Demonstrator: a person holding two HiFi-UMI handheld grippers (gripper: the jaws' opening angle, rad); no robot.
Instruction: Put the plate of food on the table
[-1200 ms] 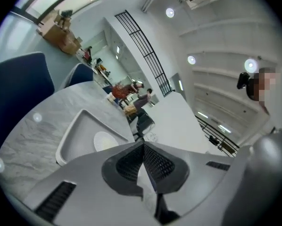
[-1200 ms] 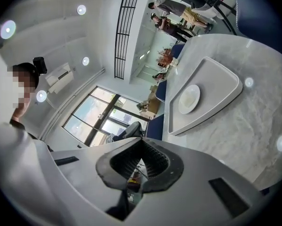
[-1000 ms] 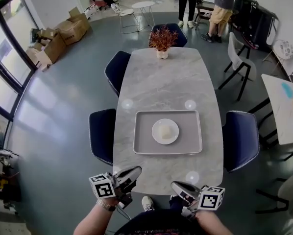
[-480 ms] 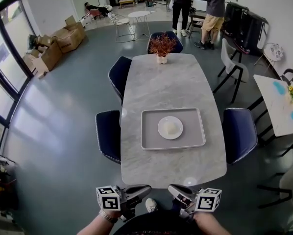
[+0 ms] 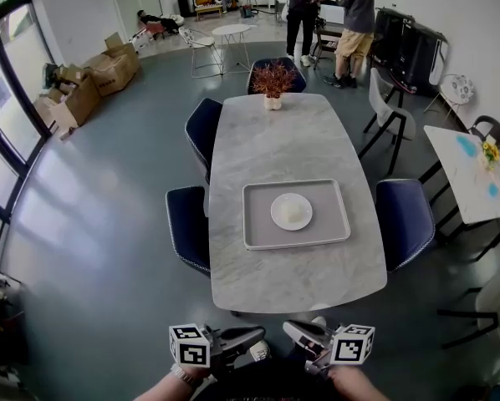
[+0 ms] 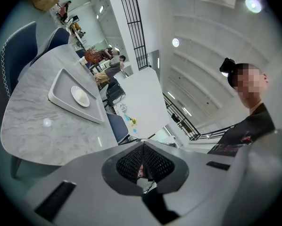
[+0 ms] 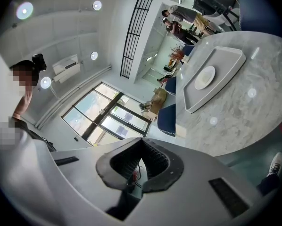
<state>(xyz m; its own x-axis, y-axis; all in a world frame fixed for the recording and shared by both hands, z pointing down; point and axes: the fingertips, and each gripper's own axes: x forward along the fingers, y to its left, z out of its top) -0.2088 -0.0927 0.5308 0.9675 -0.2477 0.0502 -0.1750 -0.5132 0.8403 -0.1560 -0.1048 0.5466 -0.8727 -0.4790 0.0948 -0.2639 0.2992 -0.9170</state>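
A white plate (image 5: 291, 211) with a pale lump of food sits in the middle of a grey tray (image 5: 255, 222) on the long marble table (image 5: 275, 140). Both grippers are held low, short of the table's near edge, tips turned toward each other. The left gripper (image 5: 260, 333) is shut with nothing in it, and the right gripper (image 5: 287, 328) is likewise shut and empty. The left gripper view shows its jaws (image 6: 143, 146) closed, with the tray (image 6: 61, 94) and plate (image 6: 79, 96) far off. In the right gripper view the jaws (image 7: 141, 142) meet, and the plate (image 7: 204, 77) lies distant.
Dark blue chairs (image 5: 188, 226) (image 5: 405, 222) flank the table, with more at the far end. A potted red plant (image 5: 273, 82) stands at the table's far end. Two people (image 5: 334, 7) stand beyond it. Cardboard boxes (image 5: 91, 78) lie at left, and a white table (image 5: 471, 174) stands at right.
The head view has drawn back from the table, so the table and tray look smaller and farther. Both grippers have dropped lower in the picture, away from the table's near edge, still shut.
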